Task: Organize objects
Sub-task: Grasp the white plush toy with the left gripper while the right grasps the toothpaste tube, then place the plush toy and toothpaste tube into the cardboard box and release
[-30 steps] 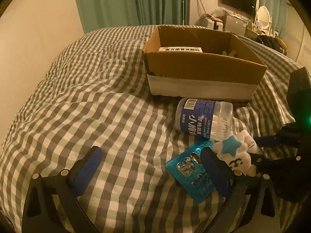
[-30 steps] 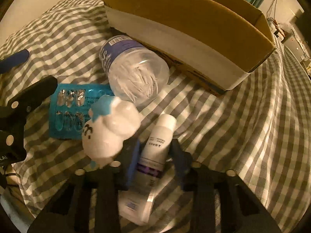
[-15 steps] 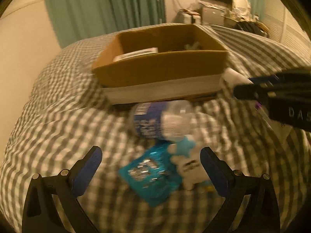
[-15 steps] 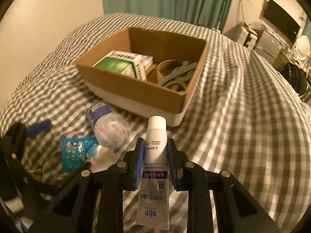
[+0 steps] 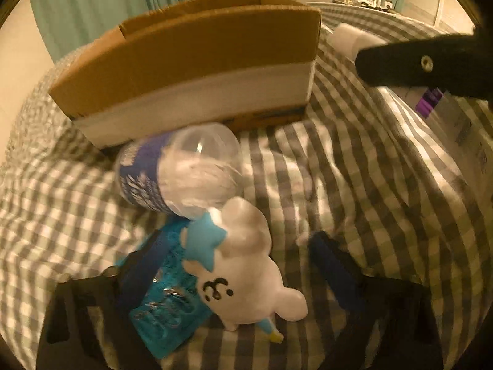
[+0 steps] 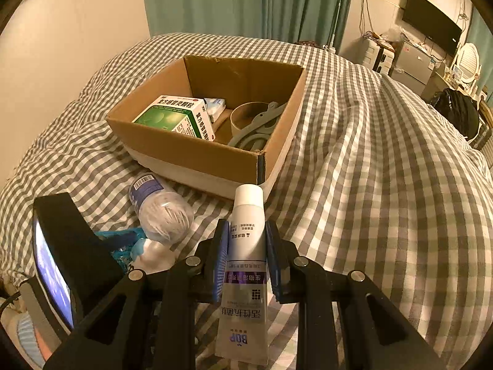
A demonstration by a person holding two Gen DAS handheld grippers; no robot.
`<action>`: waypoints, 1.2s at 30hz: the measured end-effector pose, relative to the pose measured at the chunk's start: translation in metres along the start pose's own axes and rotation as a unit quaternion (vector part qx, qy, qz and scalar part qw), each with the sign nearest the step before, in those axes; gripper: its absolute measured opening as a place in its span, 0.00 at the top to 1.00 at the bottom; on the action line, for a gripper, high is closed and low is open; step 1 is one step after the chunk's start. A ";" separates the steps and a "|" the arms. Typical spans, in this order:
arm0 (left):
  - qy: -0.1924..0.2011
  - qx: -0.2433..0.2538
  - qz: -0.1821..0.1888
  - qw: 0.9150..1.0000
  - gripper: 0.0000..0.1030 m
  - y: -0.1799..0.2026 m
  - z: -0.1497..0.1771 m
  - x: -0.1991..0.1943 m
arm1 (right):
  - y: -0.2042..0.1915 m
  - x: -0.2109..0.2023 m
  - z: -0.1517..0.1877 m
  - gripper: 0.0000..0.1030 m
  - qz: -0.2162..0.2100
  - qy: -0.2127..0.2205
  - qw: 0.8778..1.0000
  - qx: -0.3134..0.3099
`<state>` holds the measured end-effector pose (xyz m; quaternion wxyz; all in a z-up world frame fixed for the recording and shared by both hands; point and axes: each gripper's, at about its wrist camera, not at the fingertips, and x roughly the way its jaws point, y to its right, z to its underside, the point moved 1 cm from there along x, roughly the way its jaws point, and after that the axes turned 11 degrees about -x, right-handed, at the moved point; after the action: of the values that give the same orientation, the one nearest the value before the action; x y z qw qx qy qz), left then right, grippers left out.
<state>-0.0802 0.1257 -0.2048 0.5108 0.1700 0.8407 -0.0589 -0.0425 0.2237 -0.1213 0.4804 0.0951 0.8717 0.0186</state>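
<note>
Jaws of right gripper [image 6: 246, 248] clamp tube [image 6: 245, 280] aloft.

Left wrist view: set low, close. Right: higher, farther. Cardboard box [image 5: 191, 71] [image 6: 197, 154] at 12 o'clock is shared.

Bed covered by grey-and-white checked duvet [image 6: 385, 160] — creased throughout. Teal curtains [image 6: 246, 3] hung behind it, cream wall [image 6: 61, 46] at left. Far right: black TV [image 6: 431, 27] mounted on wall, cables draped beside it. Small grey fridge [image 6: 413, 64] placed below, oval white-framed mirror [image 6: 470, 61] next to it. Dark bag [image 6: 459, 117] seen by the bed edge.
</note>
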 end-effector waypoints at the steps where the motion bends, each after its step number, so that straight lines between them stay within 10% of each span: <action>1: 0.001 0.003 0.006 1.000 0.29 0.000 0.000 -0.001 | 0.000 0.000 0.000 0.78 0.000 0.000 1.000 0.000; 3: 0.001 0.012 0.012 1.000 0.47 -0.001 -0.001 -0.004 | -0.001 0.001 0.000 0.78 0.000 0.000 1.000 -0.001; 22: 0.105 -0.030 0.026 0.994 0.47 -0.043 -0.052 -0.086 | -0.008 -0.018 -0.010 0.78 -0.025 0.020 0.999 -0.019; 36: 0.214 -0.038 0.015 0.976 0.47 -0.062 -0.157 -0.153 | 0.007 -0.092 -0.111 0.78 0.015 0.116 0.990 -0.075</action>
<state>-0.1692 0.0755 -0.0007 0.3264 0.1714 0.9294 0.0181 -0.0873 0.2202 0.0162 0.3813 0.0689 0.9163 0.1019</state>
